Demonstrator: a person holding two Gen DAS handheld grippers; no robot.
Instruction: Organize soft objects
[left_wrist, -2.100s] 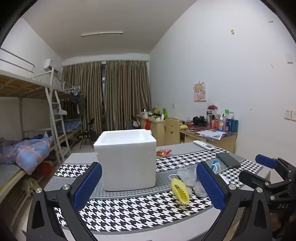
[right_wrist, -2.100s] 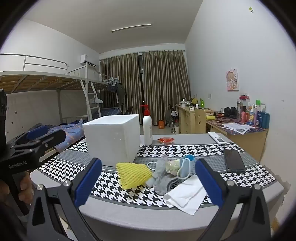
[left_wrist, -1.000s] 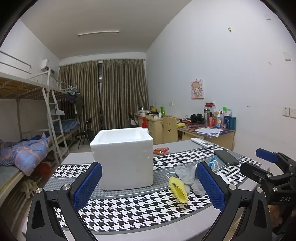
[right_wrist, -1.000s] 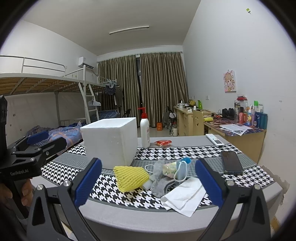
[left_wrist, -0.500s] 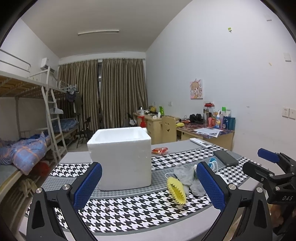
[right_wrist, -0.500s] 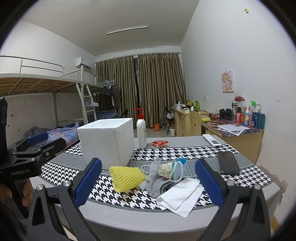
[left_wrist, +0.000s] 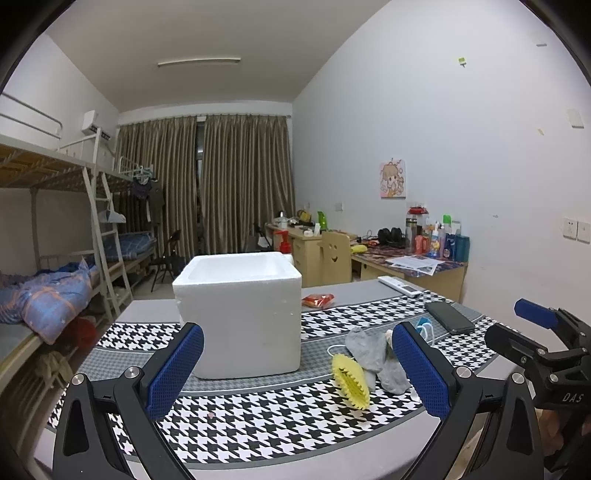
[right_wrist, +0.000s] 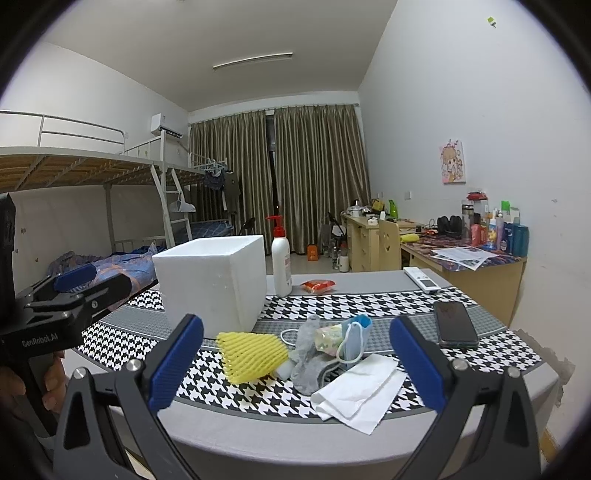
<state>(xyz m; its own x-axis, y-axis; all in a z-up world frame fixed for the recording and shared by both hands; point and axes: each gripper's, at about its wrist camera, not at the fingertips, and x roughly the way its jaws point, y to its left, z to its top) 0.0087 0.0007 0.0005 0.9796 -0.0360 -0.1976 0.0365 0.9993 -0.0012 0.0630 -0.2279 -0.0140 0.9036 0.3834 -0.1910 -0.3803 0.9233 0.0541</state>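
The right wrist view is showing the job barely begun, as I judge it: the soft things are all lying in a heap on the houndstooth table (right_wrist: 498, 350) and none appears to be in the white foam box (right_wrist: 214, 280), whose inside I cannot fully see from either view. The right gripper (right_wrist: 295, 363) is hanging at the near edge with its jaws spread wide and nothing between them; the yellow foam net (right_wrist: 251, 350) is sitting just ahead of the left jaw, the grey sock (right_wrist: 308, 365) is slumping straight ahead between the jaws, a blue face mask (right_wrist: 354, 336) is resting against a small patterned bundle just beyond it, and the white tissue (right_wrist: 360, 393) is lying nearest, toward the right jaw. The left gripper (left_wrist: 295, 369) is also standing wide open and empty, with the box filling the space ahead between its jaws and the heap off beside its right jaw. Everything still seems to be waiting to be picked up and gathered, likely into the box. Around the heap, a black phone (right_wrist: 454, 323) is lying beyond the right jaw, a white cable is looping under the sock and could be dragged along, and a pump bottle (right_wrist: 281, 264), a red snack packet (right_wrist: 317, 285) and a remote (right_wrist: 421, 278) are sitting farther back.
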